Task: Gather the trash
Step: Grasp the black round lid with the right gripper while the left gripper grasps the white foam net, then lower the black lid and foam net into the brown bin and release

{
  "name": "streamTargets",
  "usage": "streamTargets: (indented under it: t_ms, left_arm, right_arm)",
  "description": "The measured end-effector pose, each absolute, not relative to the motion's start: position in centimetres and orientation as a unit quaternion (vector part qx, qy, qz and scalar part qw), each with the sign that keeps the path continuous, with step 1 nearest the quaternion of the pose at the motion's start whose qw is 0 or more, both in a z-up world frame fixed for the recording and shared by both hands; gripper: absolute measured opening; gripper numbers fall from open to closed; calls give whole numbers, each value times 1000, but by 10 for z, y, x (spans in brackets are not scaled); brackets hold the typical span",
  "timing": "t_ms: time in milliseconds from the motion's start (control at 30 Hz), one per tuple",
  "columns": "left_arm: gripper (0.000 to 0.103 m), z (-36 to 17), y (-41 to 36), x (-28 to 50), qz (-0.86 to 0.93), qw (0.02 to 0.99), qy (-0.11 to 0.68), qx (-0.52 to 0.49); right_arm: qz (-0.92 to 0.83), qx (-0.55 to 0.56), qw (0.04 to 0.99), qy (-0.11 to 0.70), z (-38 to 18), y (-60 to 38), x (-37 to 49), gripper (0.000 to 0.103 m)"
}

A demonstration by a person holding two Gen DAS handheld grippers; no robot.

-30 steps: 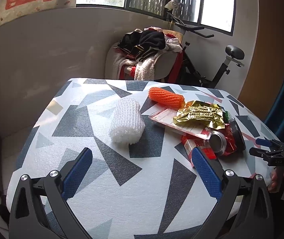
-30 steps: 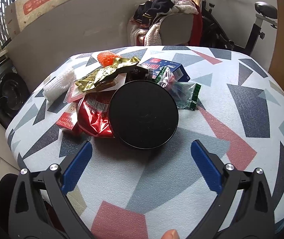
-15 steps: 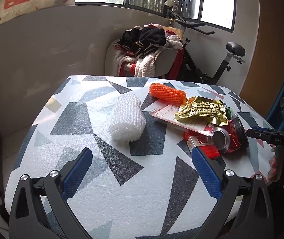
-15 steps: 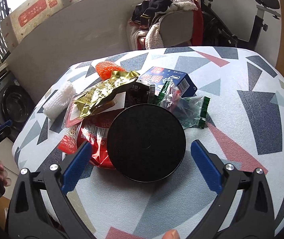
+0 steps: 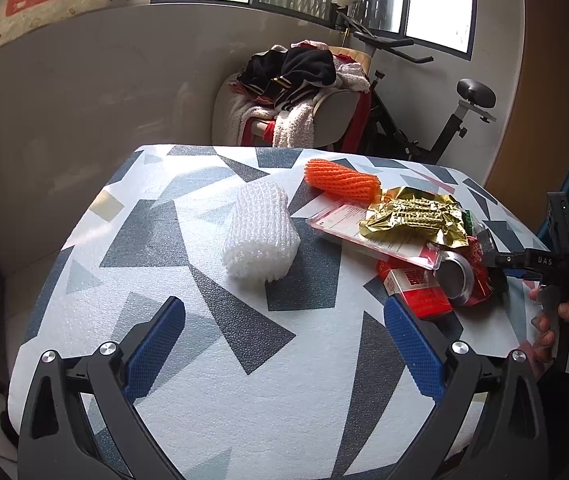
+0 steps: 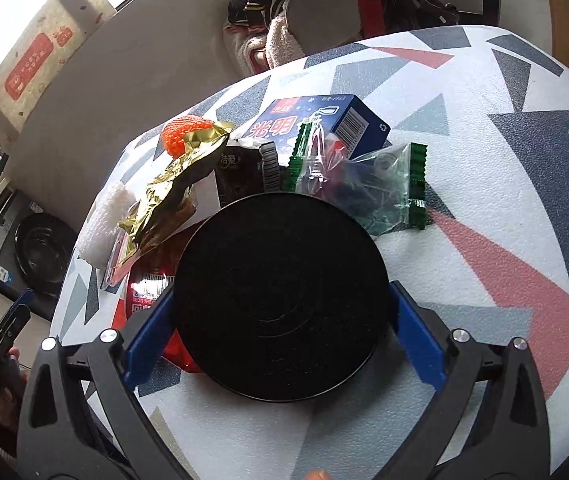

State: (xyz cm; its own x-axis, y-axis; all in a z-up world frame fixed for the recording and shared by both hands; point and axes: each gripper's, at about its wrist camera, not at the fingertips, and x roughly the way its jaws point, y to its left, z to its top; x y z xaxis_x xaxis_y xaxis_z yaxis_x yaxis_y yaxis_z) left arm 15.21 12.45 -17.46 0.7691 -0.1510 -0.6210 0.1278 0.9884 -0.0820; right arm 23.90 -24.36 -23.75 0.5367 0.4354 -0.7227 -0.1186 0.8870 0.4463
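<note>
Where the table (image 5: 244, 420) fills the lower half of the left wrist view, its top is a grainy, foam-like cover printed with grey, navy and red triangles, curving down at rounded edges. The left gripper (image 5: 284, 344) hangs released over bare cover at the bottom of the frame, its ribbed blue pads wide apart with nothing between them. Just above centre lies a white foam net sleeve (image 5: 260, 236), a soft lattice roll, and up and right of it an orange foam net sleeve (image 5: 342, 180). Right of centre the trash crowds together: a crinkled gold foil wrapper (image 5: 414, 216) lies on a flat clear-fronted pack (image 5: 348, 228), with a red carton (image 5: 416, 288) below it.

In the right wrist view, a matte black round disc (image 6: 280, 296), smooth with faint concentric rings, fills the centre. The right gripper (image 6: 282, 340) stands released, its blue pads flanking the disc's lower left and right edges; whether they touch it I cannot tell. A shiny red wrapper (image 6: 150, 292) pokes out at the disc's left edge. Above the disc lie a blue carton (image 6: 320, 120), a dark packet (image 6: 240, 176) and a clear bag with green serrated ends (image 6: 368, 192). The cover at the right of the frame is open, up to the rounded table edge.
</note>
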Motion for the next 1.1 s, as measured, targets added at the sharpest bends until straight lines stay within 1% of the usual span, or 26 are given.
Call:
streamTargets:
  t_ms: [133, 233, 400, 567, 600, 633, 667, 700, 733, 800, 833, 900, 1100]
  left_arm:
    - [97, -178, 124, 164, -71, 935, 347, -17]
    - [97, -179, 131, 182, -74, 930, 358, -39]
    - [97, -182, 141, 241, -56, 923, 377, -54]
    - [97, -205, 148, 301, -28, 902, 422, -87]
    - [95, -210, 149, 309, -23, 899, 428, -94]
    - [91, -216, 148, 316, -22, 894, 437, -96]
    - [74, -221, 147, 321, -26, 889, 447, -95]
    - [60, -226, 146, 324, -38, 884, 455, -98]
    - [56, -228, 145, 323, -47, 884, 454, -101]
    - [43, -226, 140, 318, -40, 890, 446, -85]
    - [40, -223, 136, 316, -41, 892, 445, -75]
    - [33, -216, 132, 311, -46, 894, 442, -61]
    - [31, -187, 129, 281, -67, 904, 420, -56]
  right_arm:
    - [160, 162, 866, 444, -234, -244, 235, 94]
    - [155, 158, 874, 433, -229, -247, 229, 94]
    - [148, 151, 880, 426, -225, -250, 225, 94]
    - [152, 130, 884, 423, -222, -248, 223, 93]
    - [153, 127, 884, 424, -221, -248, 222, 94]
    - [153, 122, 884, 424, -222, -248, 222, 94]
    - [152, 117, 884, 425, -221, -248, 222, 94]
    - [151, 113, 885, 426, -221, -247, 222, 94]
    - [150, 109, 885, 427, -220, -247, 222, 94]
    - [148, 107, 887, 425, -217, -248, 220, 94]
    - [147, 108, 887, 424, -215, -249, 218, 94]
    - [147, 107, 888, 422, -211, -249, 215, 93]
    - [155, 102, 893, 409, -196, -245, 198, 94]
